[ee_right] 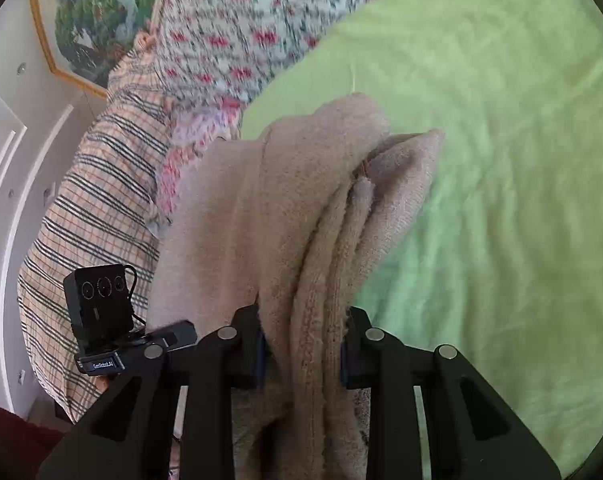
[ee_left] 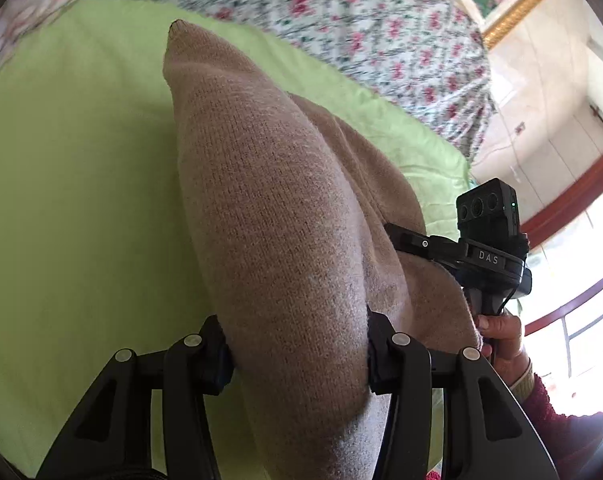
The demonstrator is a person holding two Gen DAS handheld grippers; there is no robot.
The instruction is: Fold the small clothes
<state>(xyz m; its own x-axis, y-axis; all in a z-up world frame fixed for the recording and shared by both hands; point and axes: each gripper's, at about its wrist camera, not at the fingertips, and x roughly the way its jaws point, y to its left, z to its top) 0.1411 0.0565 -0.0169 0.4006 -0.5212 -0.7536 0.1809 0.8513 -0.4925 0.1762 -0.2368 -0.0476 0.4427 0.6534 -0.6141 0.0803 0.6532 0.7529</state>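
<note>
**Both jaws clamped on knit garment, fold mid-carry**

Jaws of the left gripper (ee_left: 297,354) are closed on a thick bundle of the tan knit garment (ee_left: 277,208); cloth fills the whole gap between the pads. Jaws of the right gripper (ee_right: 303,346) are likewise closed on several stacked layers of the same garment (ee_right: 301,208), with ribbed edges seen bunched between the pads.

Garment location: held up off the green blanket (ee_left: 69,168), hanging and draping forward from both grippers. In the left wrist view a pointed corner is seen at the far end, over the blanket. Whether any part rests on the blanket cannot be told.

Progress, judged from cloth state:
- Multiple layers are seen in the right grip, so at least one fold is judged to be made or in the making
- Garment is not laid flat; edges are not aligned, bundle is loose
- Lay-down, smoothing and release are judged to be left

Surroundings: floral sheet (ee_right: 237,12) lies at the far side, a plaid cloth (ee_right: 97,208) at the left in the right wrist view. The right gripper's body is seen at the right of the left wrist view, with the person's hand (ee_left: 501,340) on its handle
</note>
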